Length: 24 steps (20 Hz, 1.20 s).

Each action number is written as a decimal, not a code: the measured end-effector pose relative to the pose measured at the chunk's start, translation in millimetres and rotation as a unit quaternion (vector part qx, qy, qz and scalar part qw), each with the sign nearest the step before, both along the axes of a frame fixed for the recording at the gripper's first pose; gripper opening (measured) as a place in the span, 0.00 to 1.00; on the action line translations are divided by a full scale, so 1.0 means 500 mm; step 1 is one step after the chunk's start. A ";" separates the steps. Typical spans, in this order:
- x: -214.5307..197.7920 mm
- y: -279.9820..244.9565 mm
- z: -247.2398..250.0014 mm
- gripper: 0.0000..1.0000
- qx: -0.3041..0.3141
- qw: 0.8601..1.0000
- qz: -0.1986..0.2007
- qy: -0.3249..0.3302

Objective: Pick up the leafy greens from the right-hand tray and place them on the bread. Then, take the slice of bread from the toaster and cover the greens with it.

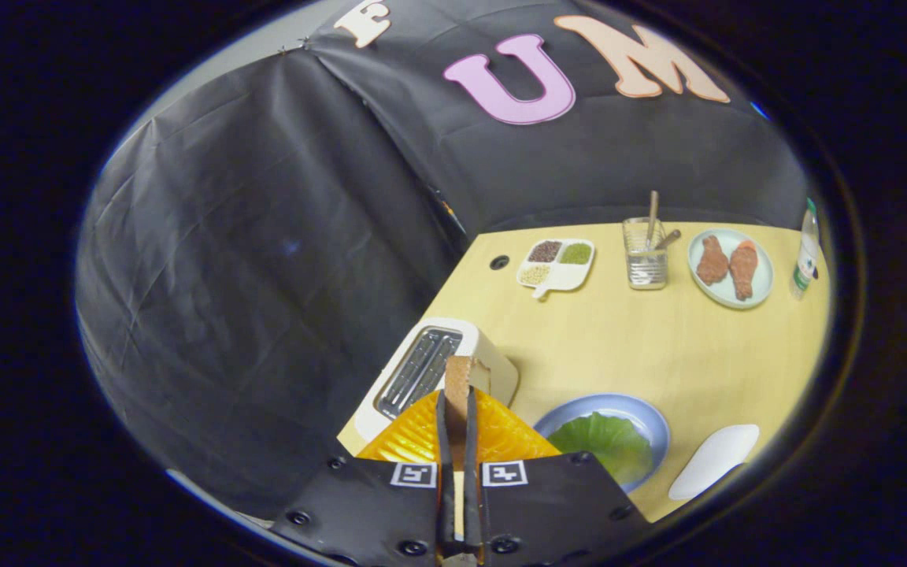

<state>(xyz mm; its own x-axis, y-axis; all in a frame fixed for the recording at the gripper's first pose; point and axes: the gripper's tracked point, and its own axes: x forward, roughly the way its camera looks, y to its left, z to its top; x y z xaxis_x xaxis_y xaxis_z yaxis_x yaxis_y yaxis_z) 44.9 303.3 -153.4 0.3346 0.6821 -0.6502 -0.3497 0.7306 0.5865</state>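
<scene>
Bread slice stands edge-up, pinched between the nearly closed fingers, lifted just above the toaster. Greens lie on the blue plate just beside it — best to swing right, tip the slice flat, lower squarely on them.

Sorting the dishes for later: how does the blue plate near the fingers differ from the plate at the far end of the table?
The blue plate holds leafy greens; the far plate is paler and holds two brown meat pieces. The blue plate lies beside the gripper, which pinches a bread slice. Both are round.
</scene>
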 end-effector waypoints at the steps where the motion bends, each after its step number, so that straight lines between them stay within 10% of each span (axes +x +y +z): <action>1: -0.003 -0.010 -0.013 0.07 -0.001 1.000 -0.004 0.006; 24: -0.056 -0.157 -0.227 0.12 -0.057 0.993 -0.055 0.086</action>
<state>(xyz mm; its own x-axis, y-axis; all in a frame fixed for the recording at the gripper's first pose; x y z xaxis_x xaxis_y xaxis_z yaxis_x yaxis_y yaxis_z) 17.1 224.7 -267.1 0.2799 0.5654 -0.7759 -0.1648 0.8245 0.5413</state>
